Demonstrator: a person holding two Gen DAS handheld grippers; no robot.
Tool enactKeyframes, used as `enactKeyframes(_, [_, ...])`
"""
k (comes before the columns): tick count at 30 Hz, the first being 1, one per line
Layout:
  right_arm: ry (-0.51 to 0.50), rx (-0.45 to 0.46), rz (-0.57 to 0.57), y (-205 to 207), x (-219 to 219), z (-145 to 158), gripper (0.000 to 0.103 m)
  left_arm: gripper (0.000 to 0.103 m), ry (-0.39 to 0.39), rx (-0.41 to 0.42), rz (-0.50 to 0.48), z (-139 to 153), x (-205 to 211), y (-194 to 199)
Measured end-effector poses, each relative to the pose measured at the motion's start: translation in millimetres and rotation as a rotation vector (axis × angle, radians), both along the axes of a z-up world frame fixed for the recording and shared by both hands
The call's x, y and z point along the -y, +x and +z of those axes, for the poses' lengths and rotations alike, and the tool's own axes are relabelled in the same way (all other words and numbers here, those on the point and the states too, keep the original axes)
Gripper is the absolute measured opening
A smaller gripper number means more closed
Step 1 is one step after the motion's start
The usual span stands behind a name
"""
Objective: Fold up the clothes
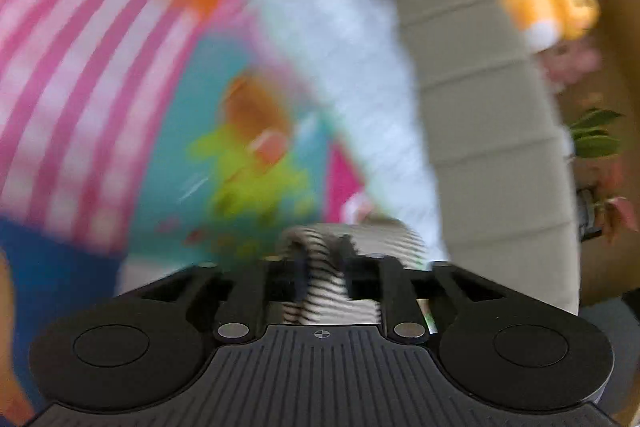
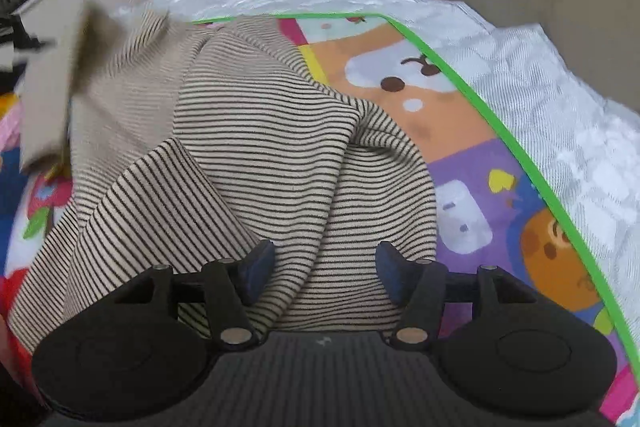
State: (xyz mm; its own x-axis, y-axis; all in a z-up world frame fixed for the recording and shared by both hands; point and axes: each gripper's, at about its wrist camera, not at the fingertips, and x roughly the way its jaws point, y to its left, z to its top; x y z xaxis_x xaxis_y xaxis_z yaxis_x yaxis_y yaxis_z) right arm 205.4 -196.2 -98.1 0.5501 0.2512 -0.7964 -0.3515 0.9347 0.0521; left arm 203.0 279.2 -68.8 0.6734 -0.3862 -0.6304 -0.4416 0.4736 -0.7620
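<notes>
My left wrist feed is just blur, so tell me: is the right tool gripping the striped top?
Observer: No. The right tool is open, its pads apart over the striped top and pinching nothing.
Operator: How does the top lie?
Observer: Crumpled in loose folds on a colourful play mat.
Operator: What's past the mat?
Observer: A white quilted cover runs along the mat's green border.
</notes>
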Motion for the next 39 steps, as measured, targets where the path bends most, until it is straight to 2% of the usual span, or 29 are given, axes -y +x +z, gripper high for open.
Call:
enactKeyframes(1, [-0.019, 0.012, 0.011, -0.9, -1.9, 1.9, 0.058, 0.06, -0.023, -0.051, -0.002, -14.8, -8.9, -1.9])
enactKeyframes(3, [-0.076, 0.056, 0.033, -6.8, -10.1, 12.1, 0.06, 0.072, 0.018, -0.105, 0.002, -21.3, -17.9, -16.6])
enactKeyframes(6, [-0.109, 0.167, 0.076, -16.5, -22.1, 37.8, 0.063, 0.078, 0.07, -0.09, -0.028, -13.3, -25.8, -28.8])
enactKeyframes(7, [-0.111, 0.203, 0.094, -19.6, -26.7, 47.1, 0.066, 0.078, 0.123, -0.062, -0.047, -4.5, -21.5, -28.7])
enactKeyframes(10, [-0.061, 0.221, 0.143, -14.9, -52.2, 61.6, 0.073, 0.078, 0.283, 0.021, -0.106, 22.0, -8.3, -28.4])
enactKeyframes(13, [-0.038, 0.214, 0.167, 2.5, -85.4, 63.6, 0.073, 0.083, 0.461, 0.122, -0.216, 48.1, 25.6, -13.4])
enactKeyframes(15, [-0.107, 0.214, 0.152, 21.5, -107.7, 46.6, 0.073, 0.089, 0.58, 0.184, -0.314, 55.9, 60.4, 5.9])
enactKeyframes(17, [-0.177, 0.213, 0.137, 40.6, -129.9, 29.6, 0.073, 0.091, 0.713, 0.209, -0.409, 56.5, 97.9, 26.7])
enactKeyframes(18, [-0.253, 0.211, 0.147, 47.5, -136.6, 17.5, 0.073, 0.091, 0.775, 0.209, -0.449, 51.8, 113.6, 35.6])
enactKeyframes(20, [-0.369, 0.239, 0.188, 52.7, -138.8, 2.7, 0.067, 0.091, 0.905, 0.203, -0.525, 42.0, 142.3, 45.2])
enactKeyframes(21, [-0.385, 0.251, 0.223, 52.5, -132.2, 3.1, 0.052, 0.091, 0.954, 0.197, -0.556, 35.1, 152.1, 50.6])
enactKeyframes(22, [-0.401, 0.263, 0.259, 52.3, -125.6, 3.6, 0.033, 0.09, 1.002, 0.192, -0.587, 28.5, 161.6, 55.2])
enactKeyframes(24, [-0.474, 0.329, 0.344, 49.5, -111.9, 10.1, 0.015, 0.087, 1.078, 0.185, -0.632, 17.7, 172.3, 55.7])
enactKeyframes(25, [-0.522, 0.376, 0.351, 54.3, -103.9, 12.8, 0.014, 0.081, 1.104, 0.179, -0.639, 11.2, 172.2, 60.1])
enactKeyframes(27, [-0.618, 0.471, 0.366, 64.1, -87.8, 18.3, 0.013, 0.078, 1.156, 0.168, -0.652, -1.8, 171.8, 69.1])
enactKeyframes(31, [-0.671, 0.478, 0.269, 125.6, -51.2, 13.3, 0.012, 0.078, 1.225, 0.149, -0.621, -16.1, 159.1, 98.2])
enactKeyframes(33, [-0.691, 0.471, 0.237, 150.3, -38.8, -2.4, 0.005, 0.078, 1.265, 0.121, -0.603, -23.9, 151.4, 111.9])
enactKeyframes(35, [-0.711, 0.464, 0.206, 175.0, -26.4, -18.1, 0.005, 0.083, 1.257, 0.118, -0.588, -29.2, 143.0, 123.1])
enactKeyframes(37, [-0.655, 0.409, 0.174, 191.4, -14.3, -30.6, 0.005, 0.088, 1.242, 0.124, -0.571, -30.9, 138.0, 130.0])
enactKeyframes(39, [-0.649, 0.4, 0.178, 196.2, -11.3, -41.7, 0.005, 0.093, 1.261, 0.129, -0.556, -32.3, 137.1, 134.8])
